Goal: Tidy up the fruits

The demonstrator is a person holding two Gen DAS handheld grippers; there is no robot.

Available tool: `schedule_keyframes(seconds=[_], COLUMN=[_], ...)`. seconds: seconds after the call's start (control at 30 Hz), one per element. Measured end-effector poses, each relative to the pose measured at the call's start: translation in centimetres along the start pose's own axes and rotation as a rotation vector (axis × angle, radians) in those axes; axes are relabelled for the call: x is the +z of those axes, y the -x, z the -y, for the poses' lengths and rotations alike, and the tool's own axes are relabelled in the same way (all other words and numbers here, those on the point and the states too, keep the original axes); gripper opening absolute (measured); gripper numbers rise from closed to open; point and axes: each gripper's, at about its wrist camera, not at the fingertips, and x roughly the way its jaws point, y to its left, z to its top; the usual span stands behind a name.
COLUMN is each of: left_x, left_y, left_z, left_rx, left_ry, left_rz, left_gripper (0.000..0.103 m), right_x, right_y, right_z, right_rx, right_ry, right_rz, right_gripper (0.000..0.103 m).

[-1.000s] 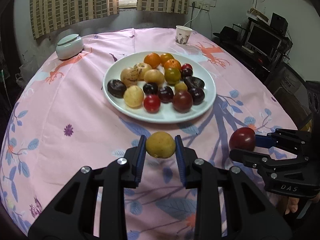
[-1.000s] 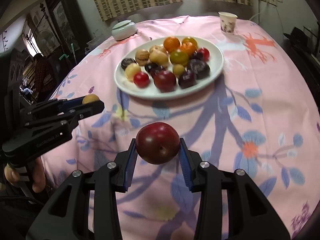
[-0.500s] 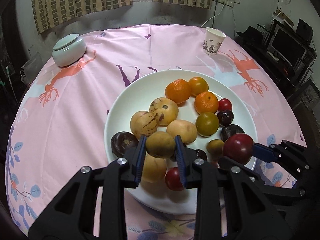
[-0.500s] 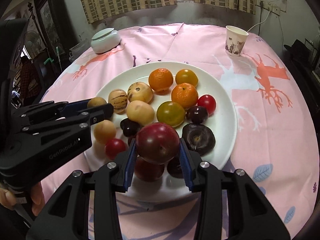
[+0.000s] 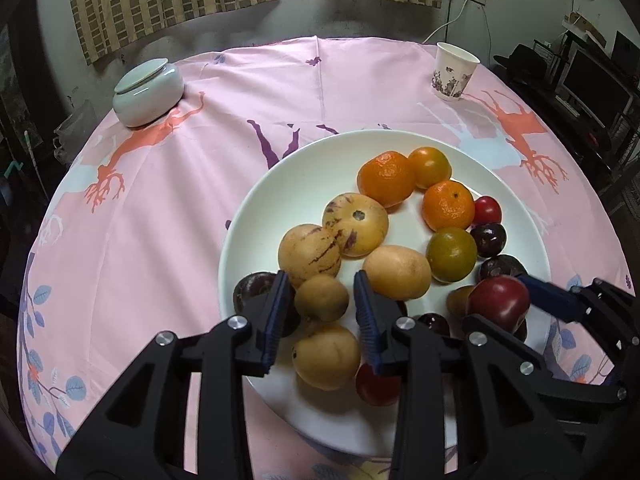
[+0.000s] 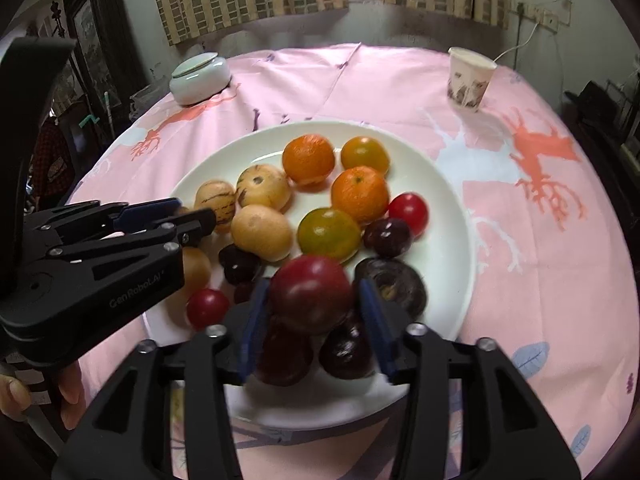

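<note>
A white plate (image 5: 312,176) on the pink tablecloth holds several fruits: oranges, striped yellow melons, plums and cherry tomatoes. My left gripper (image 5: 320,300) hangs over the plate's near left part with its jaws parted; a small yellow-brown fruit (image 5: 321,297) sits between them with a gap on each side. My right gripper (image 6: 310,300) is over the plate's near edge (image 6: 456,208) with a dark red plum (image 6: 310,294) between its blue pads, above two dark plums. The right gripper also shows in the left wrist view (image 5: 532,308), holding the plum (image 5: 498,303).
A pale green lidded jar (image 5: 147,92) stands at the far left of the table and a paper cup (image 5: 454,70) at the far right. Curtains and a window lie behind the round table. Shelves with electronics stand to the right.
Both grippers moved forward from the bare cloth to above the plate, carrying their fruits. The left jaws have since parted, and the yellow-brown fruit now sits loose between them.
</note>
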Motion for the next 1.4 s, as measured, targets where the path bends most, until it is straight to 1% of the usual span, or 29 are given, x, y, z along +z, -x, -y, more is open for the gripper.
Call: schedule_keyframes(seconds=[0.07,0.1,0.17,0.23,0.3,0.33,0.37,0.5,0.53,0.57,0.63,0.67,0.73,0.87,0.97,1.13,1.4], left_x=[0.1,0.1,0.1,0.2,0.1,0.0,-0.3,-2.5,-3.4,-4.3,-6.5,-7.4,-9.7,-13.5,-15.3,-16.3,-16.7], left_y=[0.4,0.7,1.3,2.0,3.2,3.9,4.9,9.4,10.6,11.7,13.5,14.2,14.9,15.6,15.9,16.4,16.3], left_z=[-0.2,-0.2,-0.3,-0.6,-0.9,-1.0,-1.1,-1.6,-1.7,-1.7,-1.5,-1.3,-0.9,-0.4,-0.3,-0.2,0.2], left_rx=[0.014,0.024,0.048,0.044,0.047,0.049,0.051,0.058,0.071,0.083,0.095,0.101,0.108,0.073,0.049,0.068,0.084], left_ry=[0.008,0.009,0.005,0.012,0.018,0.019,0.024,0.042,0.050,0.052,0.047,0.044,0.043,0.036,0.041,0.050,0.034], left_rz=[0.022,0.040,0.061,0.071,0.091,0.105,0.129,0.240,0.272,0.296,0.331,0.334,0.308,0.274,0.254,0.253,0.238], left_gripper=[0.074,0.077,0.081,0.083,0.084,0.093,0.097,0.097,0.098,0.101,0.101,0.101,0.101,0.101,0.101,0.101,0.101], right_x=[0.1,0.2,0.3,0.2,0.1,0.0,-0.2,-2.2,-2.9,-3.7,-5.6,-6.5,-8.1,-10.7,-11.9,-12.7,-13.4], right_y=[0.8,1.2,2.1,3.0,4.0,4.4,5.0,7.4,7.9,8.5,9.7,10.3,11.3,12.6,12.8,12.8,13.4], right_z=[0.0,0.0,0.1,0.1,0.0,0.0,0.0,0.0,0.0,0.1,0.2,0.2,0.2,-0.2,-0.7,-1.4,-1.5], right_rx=[-0.076,-0.096,-0.123,-0.135,-0.138,-0.138,-0.141,-0.159,-0.167,-0.173,-0.176,-0.180,-0.181,-0.172,-0.170,-0.160,-0.125], right_ry=[0.017,0.026,0.034,0.037,0.039,0.038,0.034,0.008,-0.004,-0.017,-0.041,-0.050,-0.061,-0.066,-0.058,-0.047,-0.050], right_rz=[0.062,0.083,0.115,0.138,0.141,0.142,0.141,0.141,0.145,0.148,0.156,0.161,0.170,0.170,0.157,0.137,0.134], right_gripper=[0.077,0.085,0.095,0.096,0.096,0.097,0.098,0.099,0.099,0.099,0.099,0.099,0.099,0.099,0.099,0.099,0.099])
